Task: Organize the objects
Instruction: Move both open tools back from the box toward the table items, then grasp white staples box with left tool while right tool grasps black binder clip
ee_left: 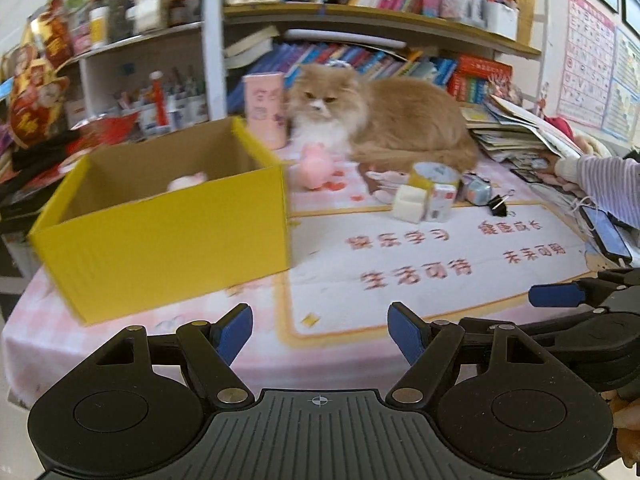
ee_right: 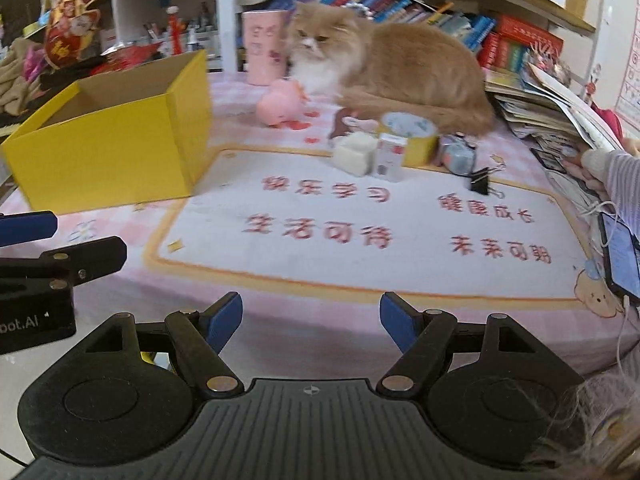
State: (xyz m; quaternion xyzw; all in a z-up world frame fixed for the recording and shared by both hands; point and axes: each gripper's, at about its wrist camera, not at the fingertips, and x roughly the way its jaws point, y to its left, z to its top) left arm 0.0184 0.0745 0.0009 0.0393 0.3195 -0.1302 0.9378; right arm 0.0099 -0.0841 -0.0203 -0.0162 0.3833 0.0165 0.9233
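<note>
A yellow cardboard box (ee_left: pixel 168 236) stands open at the left of the table, with a pale pink object (ee_left: pixel 187 181) inside; it also shows in the right wrist view (ee_right: pixel 108 152). Small objects sit mid-table: a white cube (ee_right: pixel 354 154), a small white carton (ee_right: pixel 389 157), a yellow tape roll (ee_right: pixel 412 136), a grey-blue item (ee_right: pixel 458 156), a black binder clip (ee_right: pixel 482 182) and a pink pig toy (ee_right: pixel 280 104). My left gripper (ee_left: pixel 320 334) is open and empty near the table's front edge. My right gripper (ee_right: pixel 311 322) is open and empty beside it.
An orange and white cat (ee_right: pixel 384 60) lies at the back of the table behind the small objects. A pink cylinder (ee_right: pixel 264 46) stands next to it. A person's sleeved hand (ee_right: pixel 600 172), stacked books (ee_right: pixel 532 112) and a phone (ee_right: pixel 622 260) are at the right.
</note>
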